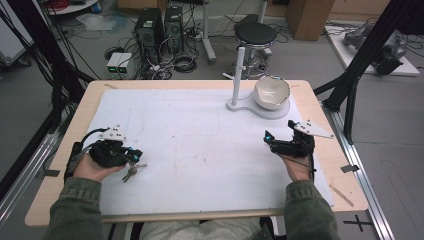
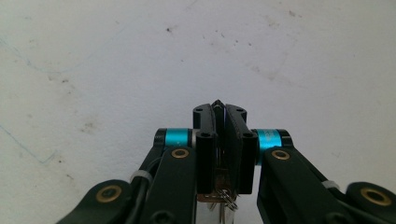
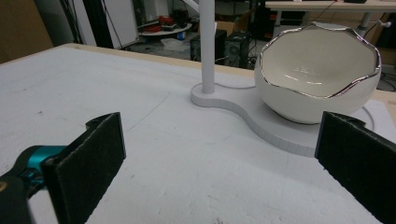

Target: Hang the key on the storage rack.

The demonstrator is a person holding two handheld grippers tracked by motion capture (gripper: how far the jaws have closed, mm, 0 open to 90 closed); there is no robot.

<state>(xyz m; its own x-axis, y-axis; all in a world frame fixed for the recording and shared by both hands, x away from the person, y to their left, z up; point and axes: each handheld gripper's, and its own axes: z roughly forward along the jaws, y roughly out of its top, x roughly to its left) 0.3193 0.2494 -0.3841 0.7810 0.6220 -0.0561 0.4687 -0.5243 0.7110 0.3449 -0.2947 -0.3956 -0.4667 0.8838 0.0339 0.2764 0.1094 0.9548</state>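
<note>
A small bunch of keys (image 1: pixel 131 171) on a ring hangs from my left gripper (image 1: pixel 135 156) at the left of the white mat. The left gripper view has its jaws pressed together (image 2: pixel 220 116), with the key ring (image 2: pixel 225 198) showing below them. My right gripper (image 1: pixel 267 137) hovers over the mat's right side, open (image 3: pixel 224 140) and holding nothing, and it faces a white eggshell-shaped bowl (image 1: pixel 271 91) (image 3: pixel 317 79) with a silver rim. The bowl sits on a white base (image 3: pixel 261 126) with an upright post (image 1: pixel 239 70) (image 3: pixel 208 46).
A white mat (image 1: pixel 200 150) covers most of the wooden table (image 1: pixel 60 165). Black frame bars (image 1: pixel 360 55) stand at the right side of the table. A stool (image 1: pixel 255 35), computer towers (image 1: pixel 150 30) and cables lie on the floor beyond the far edge.
</note>
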